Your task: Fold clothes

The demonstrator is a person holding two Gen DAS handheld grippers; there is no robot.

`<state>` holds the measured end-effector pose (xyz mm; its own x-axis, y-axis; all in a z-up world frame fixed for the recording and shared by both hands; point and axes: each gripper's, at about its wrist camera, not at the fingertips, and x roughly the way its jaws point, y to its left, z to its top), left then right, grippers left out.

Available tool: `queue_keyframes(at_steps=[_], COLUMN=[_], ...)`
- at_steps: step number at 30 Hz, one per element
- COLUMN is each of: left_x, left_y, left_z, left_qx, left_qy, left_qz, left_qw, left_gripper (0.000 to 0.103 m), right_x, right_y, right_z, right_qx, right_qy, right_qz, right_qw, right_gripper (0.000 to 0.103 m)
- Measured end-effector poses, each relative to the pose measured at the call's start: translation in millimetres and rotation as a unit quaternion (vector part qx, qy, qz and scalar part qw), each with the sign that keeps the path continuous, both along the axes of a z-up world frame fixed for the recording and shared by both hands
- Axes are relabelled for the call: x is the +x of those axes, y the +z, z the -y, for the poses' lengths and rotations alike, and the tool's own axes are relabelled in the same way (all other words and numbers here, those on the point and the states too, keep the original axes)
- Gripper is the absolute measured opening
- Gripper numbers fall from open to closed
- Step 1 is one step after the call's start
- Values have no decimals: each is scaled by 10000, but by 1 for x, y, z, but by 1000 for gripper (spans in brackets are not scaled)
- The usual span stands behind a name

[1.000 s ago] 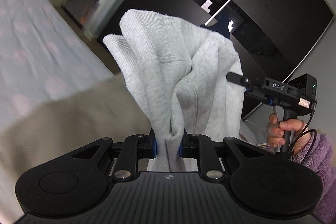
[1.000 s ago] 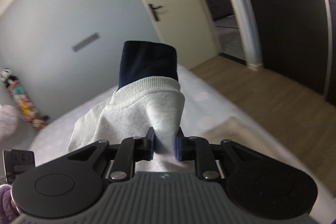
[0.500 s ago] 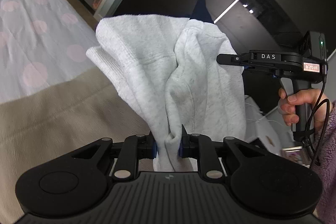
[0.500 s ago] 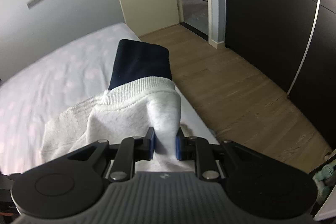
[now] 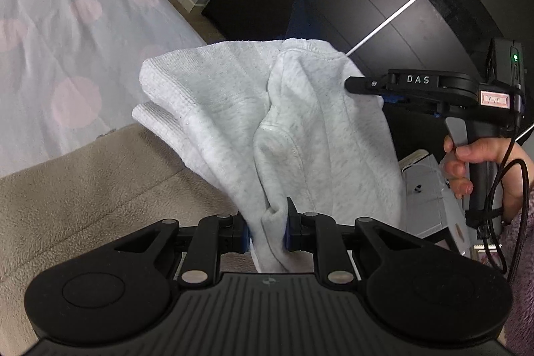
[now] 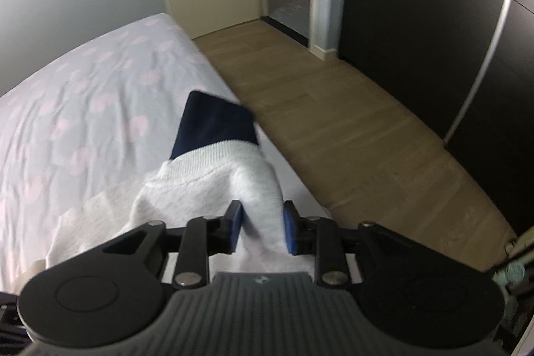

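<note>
Your left gripper [image 5: 267, 231] clamps the grey sweatshirt [image 5: 283, 129] above the bed [image 5: 66, 55]; your right gripper [image 6: 262, 231] is opening (cloth between the pads), so that corner can slip and spoil the fold

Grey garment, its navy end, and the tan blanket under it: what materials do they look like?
Grey garment: looks like cotton sweatshirt knit, matte and heathered, with ribbed hems and stitched seams. Navy end: probably a ribbed knit cuff, matte; blur leaves the texture unclear. Tan blanket: fleece-like, with a soft, nubby pile.
</note>
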<state>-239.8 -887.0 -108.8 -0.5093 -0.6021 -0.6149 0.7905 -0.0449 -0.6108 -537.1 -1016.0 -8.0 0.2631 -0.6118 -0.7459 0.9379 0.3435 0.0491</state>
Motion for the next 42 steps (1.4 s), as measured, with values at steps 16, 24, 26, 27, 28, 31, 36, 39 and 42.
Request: queue_keyframes(at_steps=[16, 24, 26, 27, 28, 31, 36, 39, 42], left_x=[0, -2, -1, -1, 0, 0, -1, -7, -16], left_y=[-4, -5, -5, -6, -6, -7, -3, 11, 23], left_z=[0, -3, -4, -3, -3, -5, -6, -7, 0], left_qx=[169, 157, 169, 181, 186, 140, -65, -562, -683], left_qy=[-97, -126, -114, -105, -99, -82, -37, -72, -113], left_qz=[245, 375, 349, 321, 305, 315, 328, 399, 330], left_qw=[9995, 9991, 9992, 9993, 9993, 9994, 9994, 9976, 9971], left_gripper=[16, 17, 17, 17, 17, 17, 16, 15, 15], right_x=[-202, -221, -213, -210, -207, -197, -184, -182, -184], right_y=[-75, -139, -150, -151, -151, -143, -121, -94, -73], right_z=[-124, -146, -145, -144, -144, -144, -143, -145, -141], right_qx=[624, 885, 888, 854, 804, 614, 185, -192, -443], right_qy=[-2189, -2767, -2745, -2701, -2677, -2568, -2318, -2120, -2093], right_qz=[2679, 3933, 4195, 4250, 4229, 4045, 3660, 3509, 3296], right_qw=[9362, 8723, 8607, 8597, 8620, 8756, 9011, 9119, 9196], right_gripper=[80, 79, 67, 61, 54, 42, 28, 22, 20])
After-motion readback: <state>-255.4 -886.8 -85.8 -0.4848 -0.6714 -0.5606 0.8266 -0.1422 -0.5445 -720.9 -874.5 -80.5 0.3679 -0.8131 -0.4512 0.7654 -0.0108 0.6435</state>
